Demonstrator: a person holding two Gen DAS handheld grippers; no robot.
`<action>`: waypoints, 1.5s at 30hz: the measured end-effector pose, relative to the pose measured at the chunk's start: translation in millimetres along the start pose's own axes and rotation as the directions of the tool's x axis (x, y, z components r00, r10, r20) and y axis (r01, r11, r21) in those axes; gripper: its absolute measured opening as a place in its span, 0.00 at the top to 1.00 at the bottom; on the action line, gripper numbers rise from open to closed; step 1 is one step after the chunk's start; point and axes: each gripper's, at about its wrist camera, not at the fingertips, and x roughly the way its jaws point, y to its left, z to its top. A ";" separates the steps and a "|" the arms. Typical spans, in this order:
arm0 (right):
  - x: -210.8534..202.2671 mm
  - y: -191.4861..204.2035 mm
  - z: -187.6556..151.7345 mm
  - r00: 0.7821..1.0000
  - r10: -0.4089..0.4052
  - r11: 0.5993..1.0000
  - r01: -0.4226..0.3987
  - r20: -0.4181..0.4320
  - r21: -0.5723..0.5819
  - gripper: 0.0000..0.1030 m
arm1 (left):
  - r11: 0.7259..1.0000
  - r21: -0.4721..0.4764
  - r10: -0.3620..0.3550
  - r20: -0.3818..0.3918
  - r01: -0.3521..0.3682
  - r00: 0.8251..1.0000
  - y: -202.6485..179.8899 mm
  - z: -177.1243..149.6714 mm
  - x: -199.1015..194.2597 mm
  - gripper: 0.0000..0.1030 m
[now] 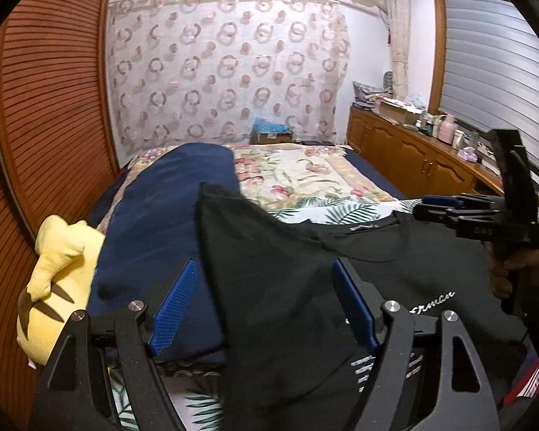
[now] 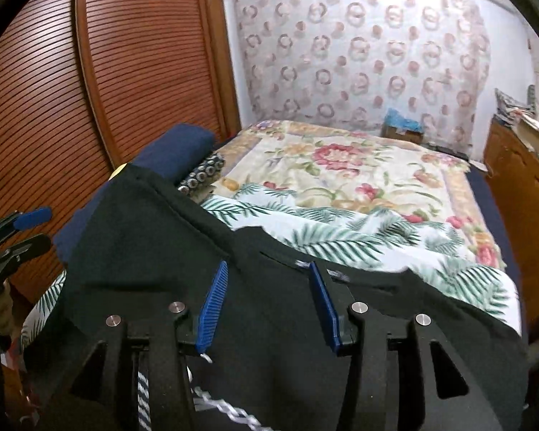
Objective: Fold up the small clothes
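A black T-shirt (image 1: 291, 287) with white lettering lies spread on the bed, its collar toward the far side; it also fills the near part of the right wrist view (image 2: 154, 244). My left gripper (image 1: 266, 269) is open above the shirt's left part, holding nothing. My right gripper (image 2: 267, 269) is open above the shirt near the collar, holding nothing. The right gripper also shows in the left wrist view (image 1: 438, 208) at the shirt's right shoulder. The left gripper shows at the left edge of the right wrist view (image 2: 32, 226).
The bed has a palm-leaf sheet (image 2: 341, 237) and a floral blanket (image 2: 341, 168). A navy cloth (image 1: 161, 215) and a yellow plush toy (image 1: 57, 280) lie at the left. A louvred wooden wardrobe (image 2: 90, 89) stands left. A wooden cabinet (image 1: 413, 158) with clutter stands right.
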 end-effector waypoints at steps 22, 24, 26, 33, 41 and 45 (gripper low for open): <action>-124.8 -61.3 -134.6 0.942 -0.317 0.919 0.333 -0.105 0.212 0.34 | 0.982 0.103 -0.137 -0.183 0.158 0.974 -83.5 -26.1 67.3 0.24; -129.2 -68.3 -144.2 0.931 -0.341 0.901 0.363 -0.129 0.237 0.34 | 0.979 0.114 -0.144 -0.214 0.171 0.966 -91.8 -28.1 76.8 0.24; -132.9 -76.0 -152.6 0.920 -0.360 0.883 0.389 -0.153 0.263 0.34 | 0.976 0.127 -0.140 -0.237 0.174 0.961 -96.9 -31.7 82.8 0.24; -120.7 -89.5 -158.7 0.922 -0.320 0.849 0.381 -0.217 0.366 0.45 | 0.971 0.149 -0.134 -0.302 0.185 0.944 -112.1 -41.9 101.3 0.24; -94.1 -105.8 -138.9 0.939 -0.263 0.867 0.332 -0.223 0.373 0.57 | 0.970 0.158 -0.121 -0.336 0.183 0.934 -114.3 -46.1 107.6 0.23; -110.8 -122.5 -152.9 0.946 -0.248 0.877 0.310 -0.207 0.366 0.80 | 0.964 0.192 -0.109 -0.349 0.185 0.931 -122.2 -48.1 109.8 0.13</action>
